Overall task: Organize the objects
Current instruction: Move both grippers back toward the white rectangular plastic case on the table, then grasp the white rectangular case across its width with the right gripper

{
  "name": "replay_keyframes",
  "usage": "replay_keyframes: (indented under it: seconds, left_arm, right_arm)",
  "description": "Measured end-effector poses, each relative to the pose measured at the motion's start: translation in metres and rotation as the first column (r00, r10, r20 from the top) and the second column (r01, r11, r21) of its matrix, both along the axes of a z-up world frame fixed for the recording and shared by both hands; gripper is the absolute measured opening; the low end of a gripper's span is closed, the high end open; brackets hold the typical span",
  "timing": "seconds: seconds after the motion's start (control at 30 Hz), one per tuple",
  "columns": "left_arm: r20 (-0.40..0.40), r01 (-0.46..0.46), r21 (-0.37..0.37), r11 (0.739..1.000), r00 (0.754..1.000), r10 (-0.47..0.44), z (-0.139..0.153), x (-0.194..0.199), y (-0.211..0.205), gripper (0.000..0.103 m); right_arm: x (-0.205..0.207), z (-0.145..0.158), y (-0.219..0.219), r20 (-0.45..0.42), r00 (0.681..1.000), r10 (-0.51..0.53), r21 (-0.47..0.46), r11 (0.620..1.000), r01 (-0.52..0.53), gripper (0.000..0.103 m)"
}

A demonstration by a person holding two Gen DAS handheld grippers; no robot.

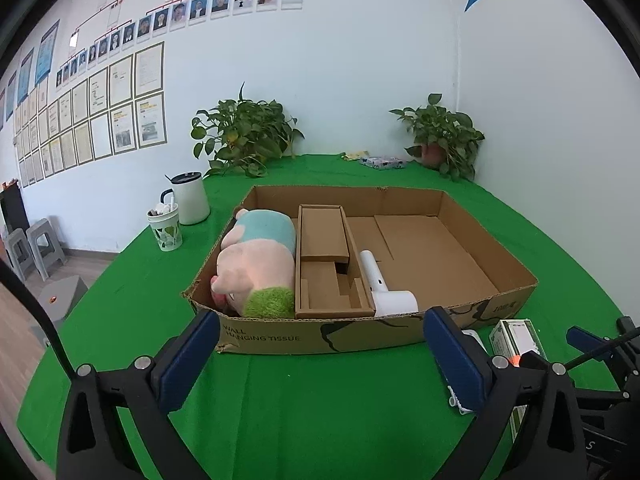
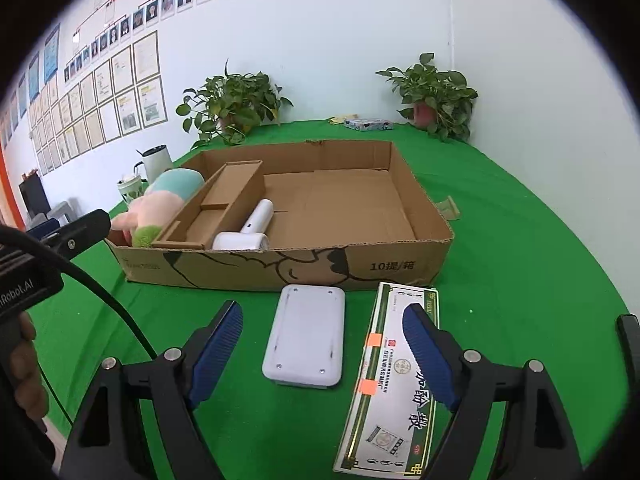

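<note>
A: Left gripper point(image 1: 320, 360)?
B: Spread wide, blue pads point(image 1: 191, 360) clasping nothing, hovering over the green tablecloth point(image 1: 320, 408) just in front of the cardboard tray point(image 1: 280, 334).

A: Right gripper point(image 2: 322, 354)?
B: Also gaping wide and empty. Poised above the cloth, with the white plastic device point(image 2: 306, 338) lying flat between the 2 fingers and the right fingertip over the left edge of the green-and-white medicine carton point(image 2: 394, 392).

A: Position of those 2 items?
B: Side by side on the cloth, outside the tray, just in front of its near wall. Device lying flat, 4 small screws at the corners. Carton lying flat to its right, marked with 2 orange stickers and Chinese characters.

A: Inside the tray?
B: At the left end, a plush pig point(image 1: 256, 264) in pink, teal and green, lying on its side against the left wall. Beside it, a brown cardboard insert point(image 1: 328, 264) running front to back. Touching the insert's right side, a white handheld appliance point(image 1: 386, 288), head near the front wall, handle pointing rearward. Remaining right portion showing only bare cardboard floor.

A: Elsewhere?
B: Beyond the tray's left side, a white kettle point(image 1: 191, 198) and a leaf-patterned cup point(image 1: 165, 230). At the far edge, 2 potted plants point(image 1: 244, 136) and a small patterned box point(image 1: 382, 162). Right of the tray, a folded cardboard scrap point(image 2: 450, 208).
</note>
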State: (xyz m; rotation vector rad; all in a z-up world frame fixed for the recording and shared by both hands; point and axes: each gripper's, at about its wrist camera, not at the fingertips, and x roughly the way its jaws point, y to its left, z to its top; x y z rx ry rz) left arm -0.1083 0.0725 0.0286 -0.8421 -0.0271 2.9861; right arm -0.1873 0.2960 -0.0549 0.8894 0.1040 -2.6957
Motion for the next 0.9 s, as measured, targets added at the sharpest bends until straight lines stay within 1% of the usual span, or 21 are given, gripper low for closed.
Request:
replay_keyframes:
  seconds: [0.07, 0.17, 0.3, 0.4, 0.53, 0.63, 0.73, 0.83, 0.9]
  left_arm:
    - [0.014, 0.001, 0.008, 1.0, 1.0, -0.001, -0.003, -0.004, -0.002, 0.102]
    - [0.031, 0.013, 0.008, 1.0, 0.999, -0.013, -0.006, -0.007, 0.0, 0.102]
    - [0.054, 0.046, -0.012, 0.999, 0.997, -0.046, -0.012, -0.012, 0.004, 0.102]
    - [0.066, 0.068, -0.015, 0.998, 0.996, -0.067, -0.017, -0.015, 0.007, 0.102]
    - [0.092, 0.086, 0.0, 0.996, 0.992, -0.086, -0.027, -0.021, 0.008, 0.102]
    - [0.127, 0.108, 0.031, 0.994, 0.986, -0.111, -0.036, -0.03, 0.009, 0.102]
    - [0.163, 0.144, 0.078, 0.986, 0.974, -0.156, -0.041, -0.046, 0.01, 0.102]
    - [0.186, 0.155, 0.104, 0.982, 0.967, -0.172, -0.044, -0.062, 0.01, 0.102]
    - [0.189, 0.153, 0.135, 0.979, 0.966, -0.177, -0.045, -0.068, 0.009, 0.102]
  right_arm:
    - [-0.001, -0.001, 0.002, 0.003, 1.0, 0.005, -0.026, 1.0, -0.005, 0.082]
    - [-0.001, -0.002, 0.003, 0.005, 0.999, 0.047, -0.064, 0.997, -0.046, 0.082]
    - [0.001, -0.005, -0.003, -0.006, 0.995, 0.096, -0.048, 0.994, -0.096, 0.082]
    - [0.0, -0.013, -0.004, 0.029, 0.991, 0.132, -0.074, 0.989, -0.13, 0.082]
    - [-0.005, -0.026, -0.005, 0.119, 0.983, 0.143, -0.073, 0.988, -0.135, 0.081]
    - [-0.007, -0.033, -0.01, 0.137, 0.979, 0.149, -0.043, 0.989, -0.144, 0.081]
    - [-0.012, -0.04, -0.017, 0.174, 0.968, 0.181, -0.066, 0.983, -0.172, 0.081]
    - [-0.021, -0.045, -0.023, 0.204, 0.963, 0.177, -0.07, 0.984, -0.166, 0.081]
    - [-0.028, -0.049, -0.025, 0.21, 0.964, 0.163, -0.04, 0.987, -0.158, 0.081]
